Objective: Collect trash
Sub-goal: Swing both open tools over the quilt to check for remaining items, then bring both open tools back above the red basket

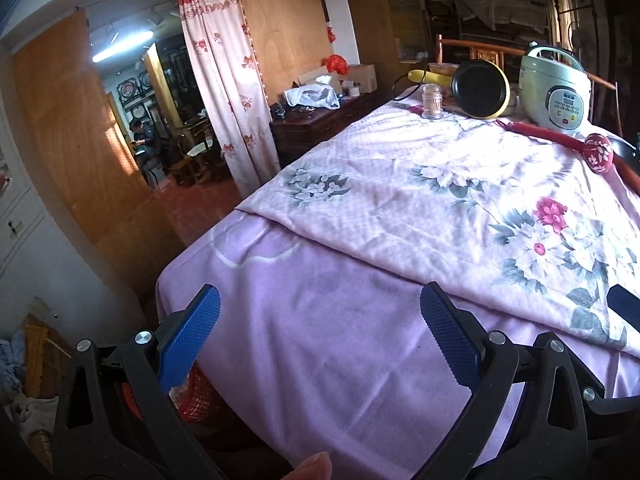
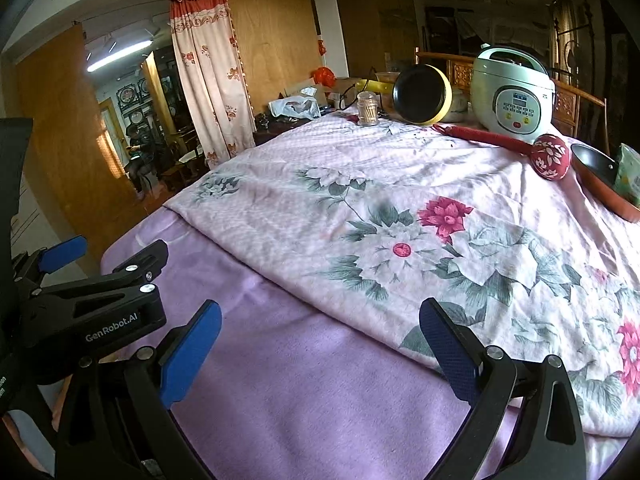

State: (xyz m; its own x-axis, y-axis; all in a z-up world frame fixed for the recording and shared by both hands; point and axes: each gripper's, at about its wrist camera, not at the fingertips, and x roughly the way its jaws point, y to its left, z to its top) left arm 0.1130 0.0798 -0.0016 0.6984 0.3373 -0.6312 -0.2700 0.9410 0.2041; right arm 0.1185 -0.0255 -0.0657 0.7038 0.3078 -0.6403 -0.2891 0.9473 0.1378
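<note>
**Trash: none identifiable on the covered table; both grippers empty**

Trash, as I read both wrist views, cannot be singled out on the table point(image 2: 280, 380); its near part, lilac cloth under a floral sheet point(image 2: 400, 240), lies bare; I see no wrapper or scrap there; a greenish packet point(image 2: 629, 176) sits in the red pan point(image 2: 600, 184) at the far right, and whether that counts as trash I cannot tell; a red mesh basket point(image 1: 198, 396) shows below the table edge in the left view, its contents hidden. Such a bare surface would fit either litter already gathered or litter lying outside these views; the pictures do not settle which. My left gripper point(image 1: 320, 336) hovers over the near edge, fingers spread wide, holding nothing; my right gripper point(image 2: 320, 348) likewise stands wide apart and empty. Along the far edge: toothpick jar point(image 2: 367, 110), tilted yellow-rimmed pan point(image 2: 422, 94), rice cooker point(image 2: 514, 92), red patterned ladle point(image 2: 550, 156). Legible writing: "GenRobot.AI" on the left gripper's body, seen from the right camera; the cooker's panel labels are too small to read.
</note>
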